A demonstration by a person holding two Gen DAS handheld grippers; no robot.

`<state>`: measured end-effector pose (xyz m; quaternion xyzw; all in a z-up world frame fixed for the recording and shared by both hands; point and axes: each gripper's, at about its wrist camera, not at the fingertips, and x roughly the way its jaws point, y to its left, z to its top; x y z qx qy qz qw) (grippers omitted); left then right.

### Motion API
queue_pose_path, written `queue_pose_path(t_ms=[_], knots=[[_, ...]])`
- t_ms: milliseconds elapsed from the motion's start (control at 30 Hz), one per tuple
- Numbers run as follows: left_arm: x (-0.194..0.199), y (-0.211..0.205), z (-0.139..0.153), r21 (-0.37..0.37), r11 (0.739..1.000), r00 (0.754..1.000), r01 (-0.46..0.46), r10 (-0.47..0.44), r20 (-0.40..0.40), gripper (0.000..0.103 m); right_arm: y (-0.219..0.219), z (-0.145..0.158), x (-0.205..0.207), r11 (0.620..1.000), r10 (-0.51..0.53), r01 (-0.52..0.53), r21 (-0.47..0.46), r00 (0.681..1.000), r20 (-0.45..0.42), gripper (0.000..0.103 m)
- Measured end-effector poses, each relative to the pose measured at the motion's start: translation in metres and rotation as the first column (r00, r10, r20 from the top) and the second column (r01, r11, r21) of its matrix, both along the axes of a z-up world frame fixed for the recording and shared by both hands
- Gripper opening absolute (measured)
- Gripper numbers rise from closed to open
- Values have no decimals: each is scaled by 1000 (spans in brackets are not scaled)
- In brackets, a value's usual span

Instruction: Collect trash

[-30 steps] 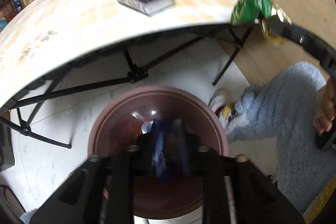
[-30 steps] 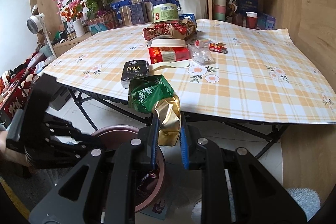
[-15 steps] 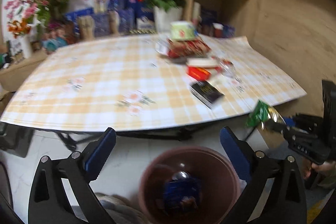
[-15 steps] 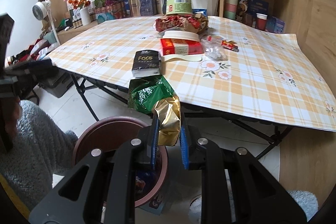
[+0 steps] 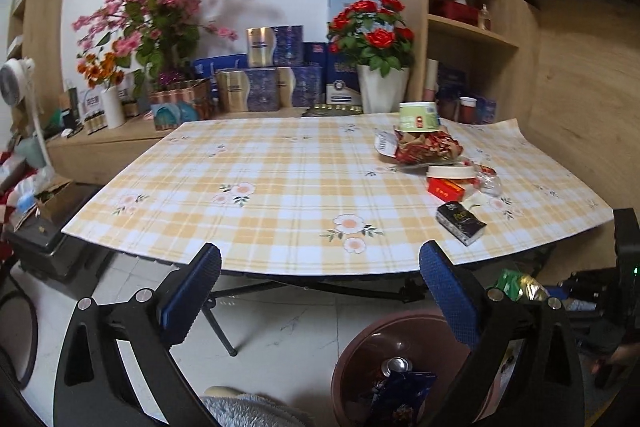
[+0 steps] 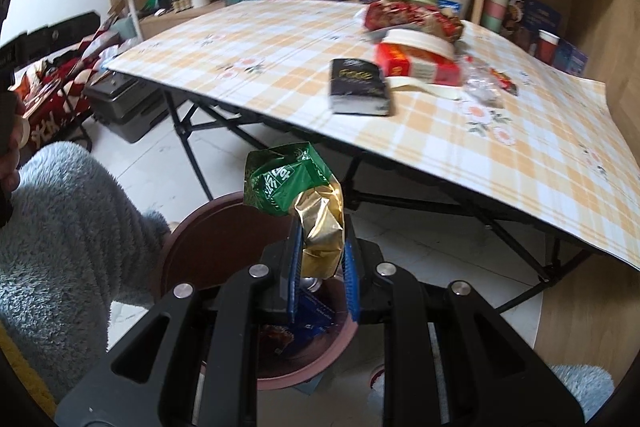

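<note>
The blue packet (image 5: 400, 397) had been dropped into the brown bin (image 5: 360, 347) at six o'clock, the left gripper (image 5: 320, 291) raised, jaws spread empty, while the green-gold wrapper (image 6: 300, 195) was carried binward, pinched in the right gripper (image 6: 320, 267).

Left gripper (image 5: 320, 291): jaws, a second ago nearly closed over brown bin (image 5: 352, 359), now spread wide and empty; view lifted from bin interior to whole plaid table (image 5: 280, 195), bin dropped to 5 o'clock. Blue packet (image 5: 404, 395), earlier between jaws, now lying in bin beside can (image 5: 394, 365). Right gripper (image 6: 320, 267): moved in over bin rim; green-gold wrapper (image 6: 304, 195), earlier level with table edge, now below it, directly above bin opening.
</note>
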<state>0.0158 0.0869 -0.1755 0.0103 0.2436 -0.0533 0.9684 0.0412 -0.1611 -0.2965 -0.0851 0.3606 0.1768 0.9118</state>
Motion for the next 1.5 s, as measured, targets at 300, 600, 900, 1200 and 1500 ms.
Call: queue_pose_path(t_ms=[300, 600, 900, 1200, 1500], knots=[[0, -8, -11, 51, 999, 1000, 14, -13, -25, 97, 46, -32, 12, 991, 96, -104, -83, 991, -94, 22], [10, -3, -16, 18, 1000, 997, 7, -6, -73, 97, 61, -53, 12, 979, 131, -154, -133, 978, -165, 32], [17, 13, -20, -53, 998, 993, -43, 37, -115, 97, 42, -34, 8, 992, 56, -65, -106, 994, -89, 97], [16, 11, -20, -39, 998, 992, -46, 41, -120, 97, 5, -3, 12, 995, -93, 93, -34, 996, -1, 97], [25, 6, -22, -39, 999, 987, -12, 5, -163, 97, -41, 36, 12, 977, -205, 199, 71, 975, 82, 97]])
